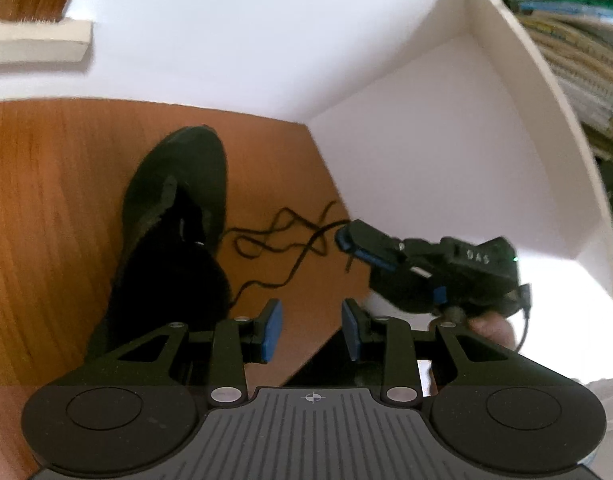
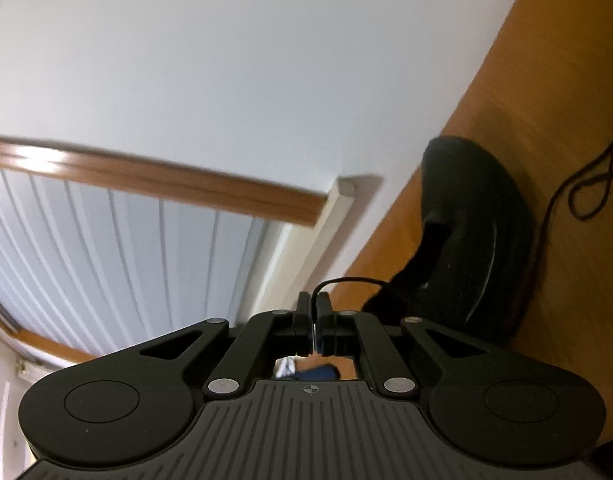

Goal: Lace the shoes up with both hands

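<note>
A black shoe [image 1: 178,208] lies on the wooden table, toe pointing away; it also shows in the right wrist view [image 2: 470,236]. Its black lace [image 1: 282,240] trails in loose loops to the right of the shoe. My left gripper [image 1: 312,330] is open and empty, hovering just right of the shoe's heel end. My right gripper [image 2: 315,312] is shut on the black lace [image 2: 346,281], which arcs from the fingertips to the shoe. In the left wrist view the right gripper [image 1: 346,238] sits at the lace's far end by the table edge.
The wooden table [image 1: 46,200] meets a white wall behind and a white shelf side panel [image 1: 506,80] at right. Stacked books or papers [image 1: 578,40] fill the shelf. More loose lace [image 2: 594,168] lies right of the shoe.
</note>
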Demonstrator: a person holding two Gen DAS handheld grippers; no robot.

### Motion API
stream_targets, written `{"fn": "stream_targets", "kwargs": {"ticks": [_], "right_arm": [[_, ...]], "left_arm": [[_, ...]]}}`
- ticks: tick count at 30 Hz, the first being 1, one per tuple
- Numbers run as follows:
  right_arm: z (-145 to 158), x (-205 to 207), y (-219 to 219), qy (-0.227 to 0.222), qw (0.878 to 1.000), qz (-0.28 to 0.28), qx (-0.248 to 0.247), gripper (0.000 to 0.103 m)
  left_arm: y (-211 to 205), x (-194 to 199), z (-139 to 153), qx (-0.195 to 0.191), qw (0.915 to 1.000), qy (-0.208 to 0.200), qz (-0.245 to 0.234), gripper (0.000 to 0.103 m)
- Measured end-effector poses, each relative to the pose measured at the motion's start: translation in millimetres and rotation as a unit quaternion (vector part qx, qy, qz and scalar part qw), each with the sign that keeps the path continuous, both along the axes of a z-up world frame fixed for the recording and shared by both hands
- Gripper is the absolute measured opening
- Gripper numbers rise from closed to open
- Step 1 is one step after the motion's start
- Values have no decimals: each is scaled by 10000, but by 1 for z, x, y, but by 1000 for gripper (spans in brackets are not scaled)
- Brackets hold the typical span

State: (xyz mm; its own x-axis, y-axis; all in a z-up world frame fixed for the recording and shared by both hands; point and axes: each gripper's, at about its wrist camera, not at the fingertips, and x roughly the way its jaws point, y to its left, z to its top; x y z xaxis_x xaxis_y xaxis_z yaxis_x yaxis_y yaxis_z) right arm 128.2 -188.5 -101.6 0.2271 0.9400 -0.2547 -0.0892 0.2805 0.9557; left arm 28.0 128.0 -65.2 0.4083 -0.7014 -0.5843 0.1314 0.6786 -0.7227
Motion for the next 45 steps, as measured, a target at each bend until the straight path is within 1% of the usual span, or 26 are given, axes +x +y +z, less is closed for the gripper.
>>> {"fn": "stream_targets", "kwargs": {"ticks": [1,4,6,8,11,12,13,15,20,21,22,25,26,28,30,33,34,36,39,43,45], "right_arm": [[-1,0,1,-70,10000,-8,-66,4],[-1,-1,4,-490,9974,-191,-496,4],[-6,0,5,-623,9951,-405,-647,4],[-15,1,3,-592,9934,-670,-722,4],[-28,1,2,-530,9892,-1120,-787,4],[-32,1,3,-500,9871,-1288,-812,4],[-38,1,4,-443,9861,-1425,-727,4],[-50,0,6,-329,9833,-1728,-470,4],[-65,-7,26,-414,9741,-2140,-595,4],[-68,-10,30,-398,9719,-2243,-595,4],[-71,-12,33,-372,9694,-2344,-619,4],[-79,-19,40,-340,9618,-2595,-798,4],[-80,-21,42,-351,9590,-2680,-856,4],[-80,-25,47,-391,9534,-2819,-1004,4],[-79,-29,50,-409,9486,-2947,-1083,4],[-79,-33,54,-393,9437,-3113,-1044,4],[-79,-34,57,-395,9425,-3152,-1038,4],[-81,-34,61,-403,9411,-3175,-1091,4],[-84,-35,68,-440,9402,-3165,-1182,4],[-85,-35,82,-546,9381,-3121,-1399,4],[-87,-37,85,-537,9366,-3132,-1474,4]], "left_arm": [[-3,2,1,107,9999,-30,-53,35],[-13,14,4,409,9986,-155,-311,35],[-18,25,3,482,9974,-208,-487,35],[-22,36,-1,571,9960,-223,-652,36],[-29,55,-8,827,9914,-260,-984,36],[-30,61,-10,843,9900,-249,-1102,36],[-29,66,-12,846,9888,-251,-1208,36],[-27,77,-13,952,9841,-278,-1471,36],[-14,100,-7,1210,9717,-550,-1955,36],[-14,103,-7,1380,9668,-635,-2054,36],[-16,106,-7,1646,9593,-748,-2170,36],[-25,114,-14,2372,9328,-1027,-2511,36],[-28,116,-17,2522,9258,-1098,-2594,36],[-33,118,-26,2655,9180,-1202,-2691,36],[-41,118,-34,2798,9078,-1327,-2827,36],[-50,117,-46,2987,8942,-1485,-2985,36],[-53,117,-49,3022,8914,-1536,-3009,36],[-53,116,-52,3004,8918,-1612,-2974,36],[-46,118,-52,2905,8971,-1621,-2908,35],[-40,117,-53,2928,8939,-1703,-2937,35],[-37,119,-55,2838,8984,-1663,-2909,35]]}}
